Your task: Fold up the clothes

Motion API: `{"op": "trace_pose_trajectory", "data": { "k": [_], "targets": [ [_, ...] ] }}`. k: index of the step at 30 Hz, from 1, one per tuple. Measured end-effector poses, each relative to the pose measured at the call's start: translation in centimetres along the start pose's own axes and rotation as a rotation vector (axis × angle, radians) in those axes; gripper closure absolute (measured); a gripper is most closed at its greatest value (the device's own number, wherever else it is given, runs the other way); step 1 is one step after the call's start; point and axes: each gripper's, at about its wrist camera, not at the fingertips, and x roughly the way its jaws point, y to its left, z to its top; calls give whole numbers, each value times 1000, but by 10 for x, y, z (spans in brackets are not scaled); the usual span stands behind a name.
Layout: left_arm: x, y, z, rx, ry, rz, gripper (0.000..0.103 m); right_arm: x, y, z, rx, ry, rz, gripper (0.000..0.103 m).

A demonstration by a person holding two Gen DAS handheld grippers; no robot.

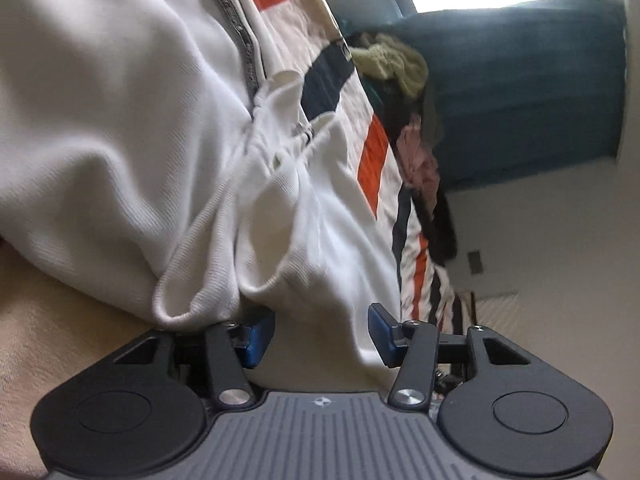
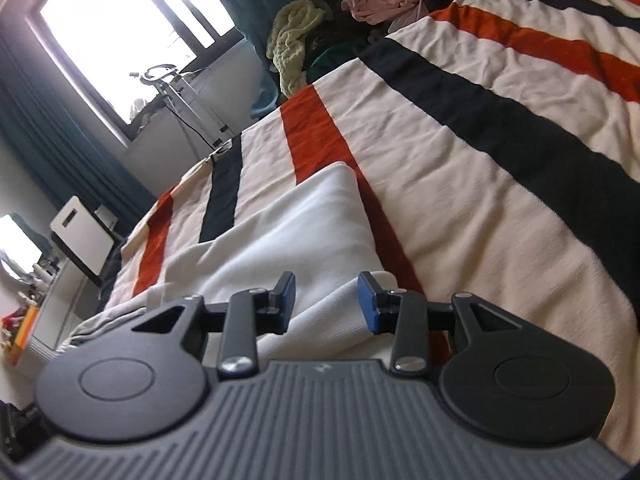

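On the striped blanket [image 2: 460, 168] lies one white garment [image 1: 120, 120], and two grippers are at it, one in each view. For the left gripper [image 1: 322, 334], the two blue fingers [image 1: 382, 334] are spread apart; the bunched white cloth with its drawstring [image 1: 276, 128] sits just in front of them and partly between them, and one rolled hem covers part of the left finger. Whether the cloth is touched by the pads cannot be told. For the right gripper [image 2: 326, 302], the two fingers [image 2: 367, 304] are also spread, with a flat folded part of the white garment [image 2: 288, 232] lying between and under them, not pinched.

At the far end of the blanket is one pile of other clothes [image 2: 344, 20], where a pale green knitted piece [image 2: 292, 40] and a pink piece [image 2: 384, 0] can be counted. Beyond it are one bright window [image 2: 128, 36], teal curtains [image 1: 520, 92] and one white box-like appliance [image 2: 80, 232] beside the bed.
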Motion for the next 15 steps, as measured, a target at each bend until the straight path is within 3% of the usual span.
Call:
{"op": "trace_pose_trajectory", "data": {
  "k": [2, 6, 8, 9, 10, 11, 15],
  "targets": [
    [-2, -1, 0, 5, -25, -8, 50, 0, 3, -1, -26, -6, 2, 65],
    [-7, -6, -3, 31, -88, -23, 67, -1, 15, -3, -111, -13, 7, 65],
    [-9, -8, -4, 47, -112, -24, 76, -1, 21, -5, -151, -17, 17, 48],
    [-11, -9, -4, 59, -123, -23, 81, -2, 24, -5, -169, -22, 23, 32],
    [-13, -12, -4, 76, -135, -26, 84, -3, 27, -7, -188, -37, 27, 24],
    [-16, -16, -4, 95, -147, -31, 90, -5, 30, -8, -209, -51, 27, 25],
    [-29, -28, -7, 164, -200, -74, 95, -7, 42, -14, -305, -78, 12, 26]
  ]
}}
